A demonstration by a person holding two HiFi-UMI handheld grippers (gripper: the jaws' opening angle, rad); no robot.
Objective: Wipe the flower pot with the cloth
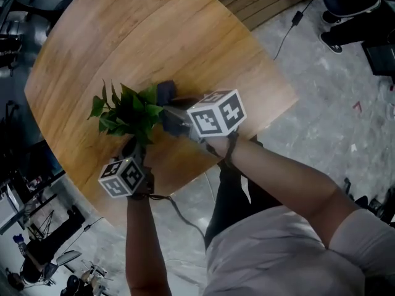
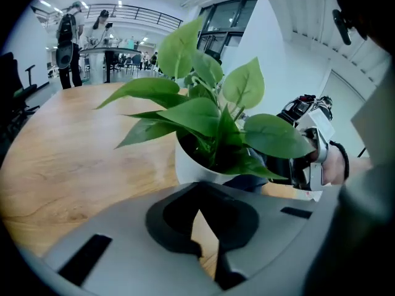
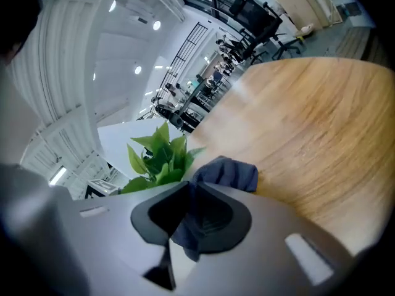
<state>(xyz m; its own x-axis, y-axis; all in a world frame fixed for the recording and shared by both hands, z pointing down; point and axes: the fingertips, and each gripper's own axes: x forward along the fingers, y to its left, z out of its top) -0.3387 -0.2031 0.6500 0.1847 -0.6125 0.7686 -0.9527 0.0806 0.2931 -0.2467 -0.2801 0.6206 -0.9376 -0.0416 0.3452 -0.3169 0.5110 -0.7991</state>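
A white flower pot [image 2: 185,165] holding a green leafy plant [image 2: 210,113] is stood on a round wooden table [image 1: 154,36]. A dark blue cloth [image 3: 228,172] is clamped in the right gripper [image 3: 189,196] just beside the pot (contact cannot be told). The left gripper [image 2: 199,203] is held near the pot's base, its jaws closed on nothing.

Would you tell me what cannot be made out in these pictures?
The flower pot: head view, leaves cover it; left gripper view, the left tool hides its base.
Whether the cloth touches the flower pot: right gripper view, the right tool blocks the contact.
The people in the background: left gripper view, too small.
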